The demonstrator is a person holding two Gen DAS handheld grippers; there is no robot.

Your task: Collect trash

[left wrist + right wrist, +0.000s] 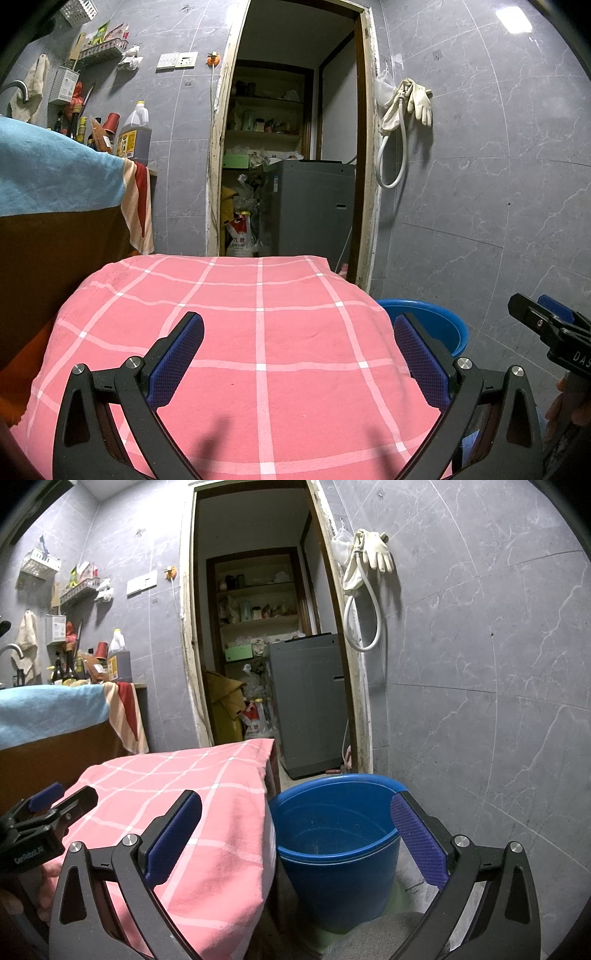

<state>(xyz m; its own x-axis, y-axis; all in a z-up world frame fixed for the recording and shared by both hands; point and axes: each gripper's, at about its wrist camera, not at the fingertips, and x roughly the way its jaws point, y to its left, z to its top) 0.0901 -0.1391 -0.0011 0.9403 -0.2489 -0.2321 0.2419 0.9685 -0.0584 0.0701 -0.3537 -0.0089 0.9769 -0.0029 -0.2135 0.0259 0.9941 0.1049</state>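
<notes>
We hold the left hand-held gripper (299, 354) above the pink checked cloth (258, 332) that covers a low surface, its blue-padded jaws spread wide with nothing between them. Our right hand-held gripper (295, 834) is just as wide open and also holds nothing; it hangs over the near rim of the blue bucket (332, 849), one pad over the cloth edge and the other over the bucket's right side.

The bucket stands on the floor just right of the pink cloth, touching or almost touching its hanging edge, and its inside looks bare as far as we can see. We see no loose trash on the cloth in either view, and so cannot tell where any lies.

Beyond the pink cloth an open doorway (291, 147) leads to a storeroom with a grey washing machine (310, 206), shelves and bags. Left of the cloth a counter (55, 236) carries a blue towel (55, 173), a large oil jug (135, 133) and bottles. Right of the doorway, rubber gloves (417, 99) and a hose (391, 155) hang on the grey tiled wall.
</notes>
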